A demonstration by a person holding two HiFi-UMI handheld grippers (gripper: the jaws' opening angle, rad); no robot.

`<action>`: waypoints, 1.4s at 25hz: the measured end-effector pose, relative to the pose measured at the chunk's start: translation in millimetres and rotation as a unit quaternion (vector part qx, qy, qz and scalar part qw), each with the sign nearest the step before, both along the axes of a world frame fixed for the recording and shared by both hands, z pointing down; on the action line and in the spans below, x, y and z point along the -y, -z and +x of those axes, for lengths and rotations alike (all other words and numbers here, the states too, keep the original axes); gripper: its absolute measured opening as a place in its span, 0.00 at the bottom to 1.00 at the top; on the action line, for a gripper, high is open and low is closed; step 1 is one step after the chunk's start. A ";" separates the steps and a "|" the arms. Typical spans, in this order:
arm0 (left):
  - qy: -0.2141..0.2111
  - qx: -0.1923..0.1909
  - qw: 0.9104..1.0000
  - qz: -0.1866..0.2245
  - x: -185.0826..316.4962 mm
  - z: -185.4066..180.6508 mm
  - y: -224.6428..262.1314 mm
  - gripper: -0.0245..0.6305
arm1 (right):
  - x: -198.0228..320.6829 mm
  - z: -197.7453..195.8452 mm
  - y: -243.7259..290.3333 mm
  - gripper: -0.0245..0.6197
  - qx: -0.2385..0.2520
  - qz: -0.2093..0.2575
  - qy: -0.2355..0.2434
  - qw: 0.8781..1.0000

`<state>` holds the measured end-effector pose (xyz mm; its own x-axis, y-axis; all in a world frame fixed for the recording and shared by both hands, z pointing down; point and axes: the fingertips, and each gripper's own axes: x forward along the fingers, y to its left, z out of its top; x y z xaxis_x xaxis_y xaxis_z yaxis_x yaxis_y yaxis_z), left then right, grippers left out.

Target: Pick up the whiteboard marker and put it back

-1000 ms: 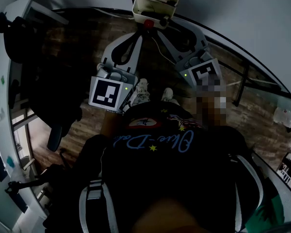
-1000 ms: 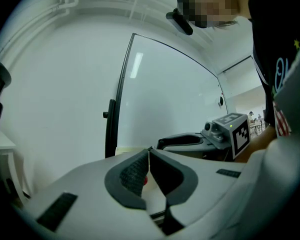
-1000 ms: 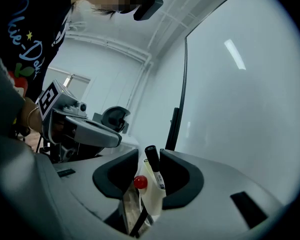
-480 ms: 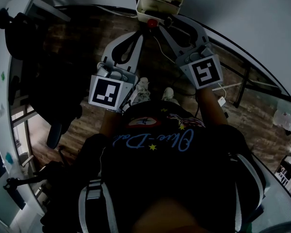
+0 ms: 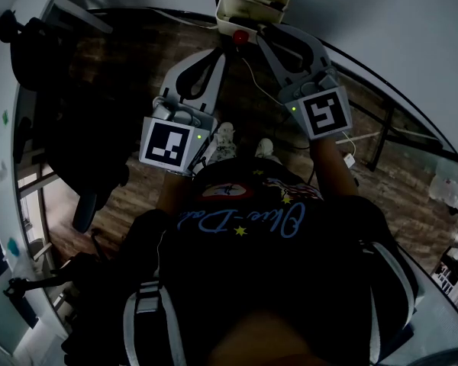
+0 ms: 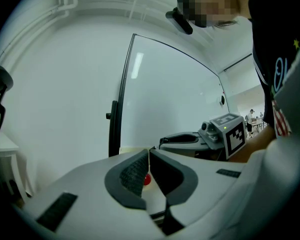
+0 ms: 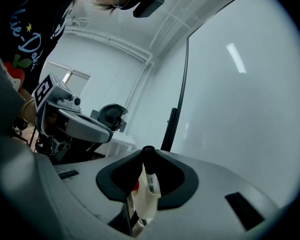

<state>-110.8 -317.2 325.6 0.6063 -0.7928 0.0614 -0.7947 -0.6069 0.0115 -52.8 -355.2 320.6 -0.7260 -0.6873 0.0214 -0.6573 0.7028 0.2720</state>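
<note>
whiteboard marker [image 7: 151, 180], black-capped with a white labelled barrel, stands upright between the jaws of the right gripper [image 7: 148, 156]. those jaws have just been closing and now pinch it, the dark pads against its sides just under the cap. a pale bit of the white tray [image 5: 227, 10] shows through the gap below the marker, and a spot of red sits beside its barrel there.

in the head view both grippers reach out level toward that tray, which hangs at the foot of the whiteboard [image 6: 180, 94]. the right gripper [image 5: 264, 33] has its tips at the tray's lower edge, and its square-marker cube faces the camera. the marker itself is too small to pick out from above. a red cap [image 5: 239, 36] pokes out at the tray's bottom edge, between the two grippers' tips.

the left gripper [image 5: 220, 52] sits just to the left of the red cap. in the left gripper view [image 6: 148, 156] its jaws are pressed together at the tips with nothing gripped; the red cap [image 6: 147, 180] shows through the narrow slit behind them.

below the grippers lie the wooden floor [image 5: 137, 181] and the person's shoes [image 5: 223, 137].
</note>
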 end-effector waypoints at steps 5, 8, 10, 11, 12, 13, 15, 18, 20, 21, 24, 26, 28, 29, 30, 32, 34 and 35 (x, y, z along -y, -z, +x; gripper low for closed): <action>0.000 0.000 1.000 0.001 -1.3 1.0 1.3 0.04 | -2.9 1.7 4.8 0.15 0.003 0.006 -0.004 1.000; 0.000 0.000 1.000 0.004 -2.6 1.6 3.5 0.04 | -5.4 3.6 9.8 0.15 0.009 0.010 -0.003 1.000; -0.001 0.001 1.000 0.005 -3.0 2.7 4.4 0.04 | -6.9 5.5 12.5 0.15 0.012 0.012 -0.004 1.000; -0.002 0.002 1.000 0.006 -2.8 3.5 4.7 0.04 | -7.4 6.5 13.7 0.15 0.013 0.013 -0.003 1.000; -0.002 0.003 1.000 0.007 -2.5 4.3 5.0 0.04 | -7.8 7.4 15.0 0.15 0.015 0.014 -0.003 1.000; -0.003 0.003 1.000 0.008 -2.1 5.0 5.5 0.04 | -8.2 8.3 16.7 0.15 0.018 0.016 -0.002 1.000; -0.004 0.003 1.000 0.009 -1.8 6.2 7.0 0.04 | -9.6 10.3 21.0 0.15 0.022 0.019 -0.001 1.000; -0.005 0.006 1.000 0.012 -2.0 8.3 10.0 0.04 | -12.5 13.7 29.5 0.14 0.033 0.024 -0.001 0.999; -0.006 0.007 1.000 0.014 -2.1 9.6 11.3 0.04 | -14.6 15.9 34.4 0.14 0.039 0.027 0.000 0.999; -0.007 0.008 1.000 0.015 -2.2 10.3 12.0 0.04 | -15.7 17.0 36.9 0.14 0.042 0.029 0.000 0.999; -0.010 0.010 1.000 0.018 -2.4 13.2 14.3 0.04 | -19.1 21.5 45.8 0.14 0.055 0.035 0.000 0.998; -0.011 0.012 1.000 0.021 -2.1 15.1 15.1 0.04 | -20.8 24.4 51.4 0.14 0.062 0.041 0.000 0.997; -0.013 0.013 1.000 0.023 -1.8 17.2 16.0 0.04 | -22.2 27.0 56.4 0.14 0.068 0.045 0.000 0.997; -0.014 0.013 1.000 0.025 -1.7 18.2 16.5 0.04 | -22.9 28.3 58.9 0.14 0.070 0.047 0.000 0.996; -0.015 0.012 0.999 0.026 -1.6 19.1 17.1 0.04 | -23.6 29.6 61.1 0.14 0.071 0.048 0.000 0.996; -0.017 0.012 0.999 0.028 -1.2 21.2 19.1 0.04 | -25.0 32.3 65.0 0.14 0.073 0.052 -0.002 0.996; -0.019 0.011 0.999 0.031 -1.0 23.5 21.4 0.04 | -26.2 35.1 67.4 0.14 0.076 0.054 -0.003 0.996; -0.020 0.011 0.999 0.032 -1.0 25.0 22.6 0.04 | -26.6 36.8 68.2 0.14 0.079 0.053 -0.004 0.995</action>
